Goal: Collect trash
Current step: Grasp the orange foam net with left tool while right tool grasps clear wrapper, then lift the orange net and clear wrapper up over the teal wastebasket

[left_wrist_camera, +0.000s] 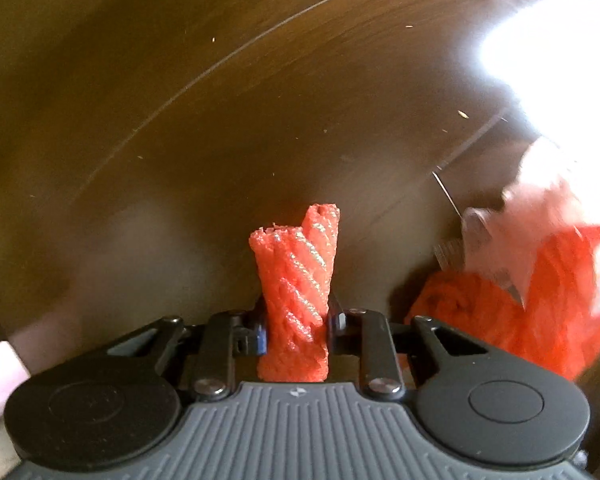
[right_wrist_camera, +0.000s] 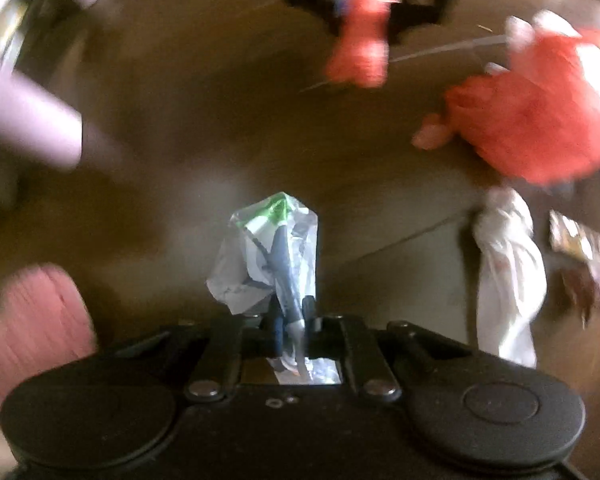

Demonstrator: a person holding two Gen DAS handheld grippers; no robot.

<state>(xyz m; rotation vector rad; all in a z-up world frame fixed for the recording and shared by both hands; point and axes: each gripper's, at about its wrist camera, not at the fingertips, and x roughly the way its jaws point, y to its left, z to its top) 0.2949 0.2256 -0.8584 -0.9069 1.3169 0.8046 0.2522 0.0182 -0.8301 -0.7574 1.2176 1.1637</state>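
Note:
My left gripper point(left_wrist_camera: 296, 320) is shut on a twisted strip of red mesh netting point(left_wrist_camera: 296, 280) that stands up between its jaws above the dark wooden table point(left_wrist_camera: 180, 120). My right gripper point(right_wrist_camera: 292, 316) is shut on a crumpled clear plastic wrapper with green print point(right_wrist_camera: 268, 256). In the blurred right wrist view, the left gripper with its red netting point(right_wrist_camera: 360, 40) shows at the top. A larger red mesh bag point(right_wrist_camera: 532, 120) lies at the right; it also shows in the left wrist view point(left_wrist_camera: 520, 320) with pale wrapper scraps point(left_wrist_camera: 540, 220) on it.
A crumpled white tissue point(right_wrist_camera: 508, 272) lies right of the right gripper. A pink object point(right_wrist_camera: 32, 320) sits at the lower left, blurred. Colourful wrappers point(right_wrist_camera: 580, 248) lie at the far right. Bright glare point(left_wrist_camera: 560, 40) covers the table's upper right. Small crumbs dot the wood.

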